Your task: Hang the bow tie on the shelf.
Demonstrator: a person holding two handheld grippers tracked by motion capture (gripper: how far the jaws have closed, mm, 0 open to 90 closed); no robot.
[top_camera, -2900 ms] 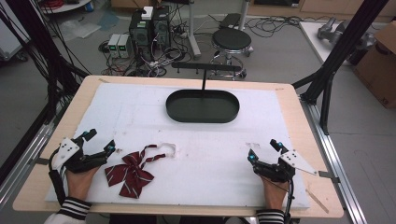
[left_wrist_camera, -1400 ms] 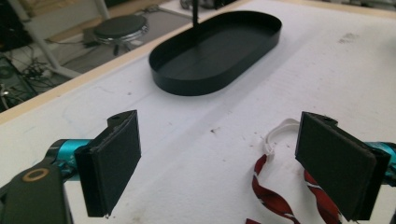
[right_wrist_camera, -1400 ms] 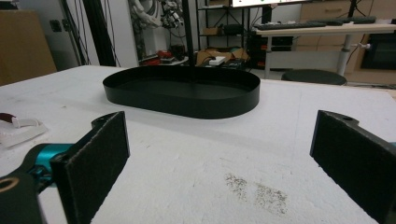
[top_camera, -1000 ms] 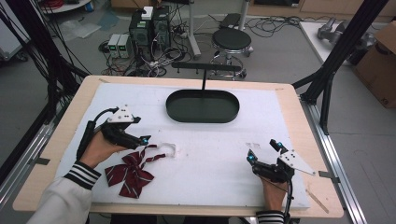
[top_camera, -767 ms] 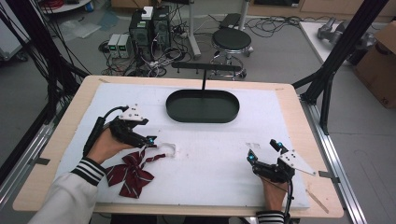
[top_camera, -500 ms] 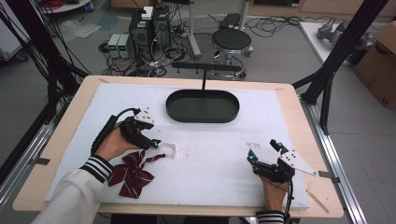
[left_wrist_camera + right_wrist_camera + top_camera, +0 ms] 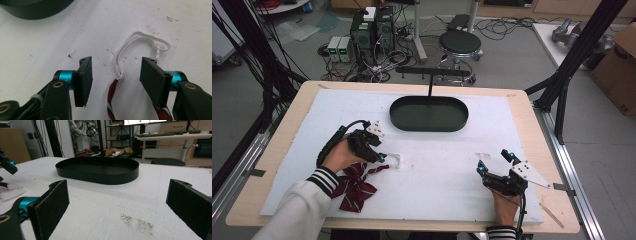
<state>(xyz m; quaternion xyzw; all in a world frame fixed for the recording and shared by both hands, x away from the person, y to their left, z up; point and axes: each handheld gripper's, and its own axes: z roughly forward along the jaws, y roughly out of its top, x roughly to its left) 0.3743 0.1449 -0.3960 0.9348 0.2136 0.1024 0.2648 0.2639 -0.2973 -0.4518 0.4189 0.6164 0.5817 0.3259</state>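
A dark red striped bow tie (image 7: 354, 186) lies limp on the white tabletop (image 7: 447, 160), on the person's side of the black oval tray (image 7: 429, 113). The left tongs (image 7: 115, 75), jaws apart, straddle its thin white elastic loop (image 7: 140, 40). Soft, light and floppy, it would probably lift best by that strap or the knot. The right tongs (image 7: 117, 207) rest wide open, well apart from it.

bow tie (image 7: 354, 186) dark red, striped | strap (image 7: 140, 42) white | tray (image 7: 429, 113) black
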